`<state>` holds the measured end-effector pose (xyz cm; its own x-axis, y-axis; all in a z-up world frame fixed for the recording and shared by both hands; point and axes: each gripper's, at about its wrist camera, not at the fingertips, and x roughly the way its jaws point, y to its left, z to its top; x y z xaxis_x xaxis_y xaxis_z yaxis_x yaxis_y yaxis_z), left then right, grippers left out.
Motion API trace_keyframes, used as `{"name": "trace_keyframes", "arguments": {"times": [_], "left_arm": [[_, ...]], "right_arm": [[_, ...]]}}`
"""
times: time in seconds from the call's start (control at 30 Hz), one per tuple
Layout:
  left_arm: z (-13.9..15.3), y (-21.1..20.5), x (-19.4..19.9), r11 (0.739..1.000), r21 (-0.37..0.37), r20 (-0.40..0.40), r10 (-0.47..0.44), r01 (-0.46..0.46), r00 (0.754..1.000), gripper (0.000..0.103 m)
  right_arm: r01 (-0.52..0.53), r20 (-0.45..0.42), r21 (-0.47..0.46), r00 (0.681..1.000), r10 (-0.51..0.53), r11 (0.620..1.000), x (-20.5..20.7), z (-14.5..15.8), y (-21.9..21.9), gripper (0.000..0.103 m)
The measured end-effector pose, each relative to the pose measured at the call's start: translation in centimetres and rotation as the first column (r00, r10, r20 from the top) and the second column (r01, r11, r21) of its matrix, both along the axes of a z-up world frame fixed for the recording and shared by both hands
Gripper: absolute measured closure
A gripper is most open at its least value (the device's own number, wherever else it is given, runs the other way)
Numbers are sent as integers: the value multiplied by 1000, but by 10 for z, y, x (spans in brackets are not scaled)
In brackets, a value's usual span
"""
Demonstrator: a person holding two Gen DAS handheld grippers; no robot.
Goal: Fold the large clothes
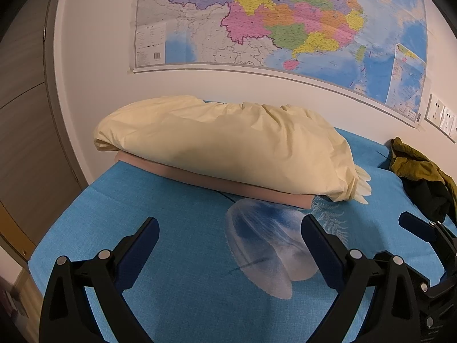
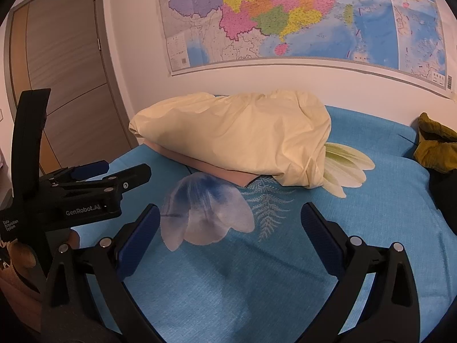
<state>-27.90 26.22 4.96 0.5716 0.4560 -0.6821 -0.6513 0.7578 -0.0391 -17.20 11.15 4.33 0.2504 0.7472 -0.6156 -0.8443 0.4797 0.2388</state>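
Observation:
An olive and black heap of clothes (image 1: 417,177) lies crumpled at the right side of the blue bed sheet (image 1: 142,200), near the wall. In the right wrist view the same clothes (image 2: 434,145) sit at the far right edge, partly cut off. My left gripper (image 1: 230,225) hovers open over the sheet with nothing between its fingers. My right gripper (image 2: 230,214) is also open and empty, low over the printed flower. The two grippers are side by side, and both are well short of the clothes.
A cream pillow (image 1: 222,148) rests on a folded pink cloth (image 1: 205,183) at the back of the bed, against the wall with a large map (image 1: 271,20). A wooden door (image 2: 65,71) stands at the left. Wall sockets (image 1: 442,117) are at the right.

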Motion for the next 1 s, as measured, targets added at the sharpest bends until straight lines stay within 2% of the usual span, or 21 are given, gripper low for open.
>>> {"name": "trace_keyframes", "arguments": {"times": [1.0], "left_arm": [[-3,0,0,1000,-15,0,-4,4,1000,7]], "right_arm": [[4,-16,-3,1000,-4,1000,0,-3,0,6]]}}
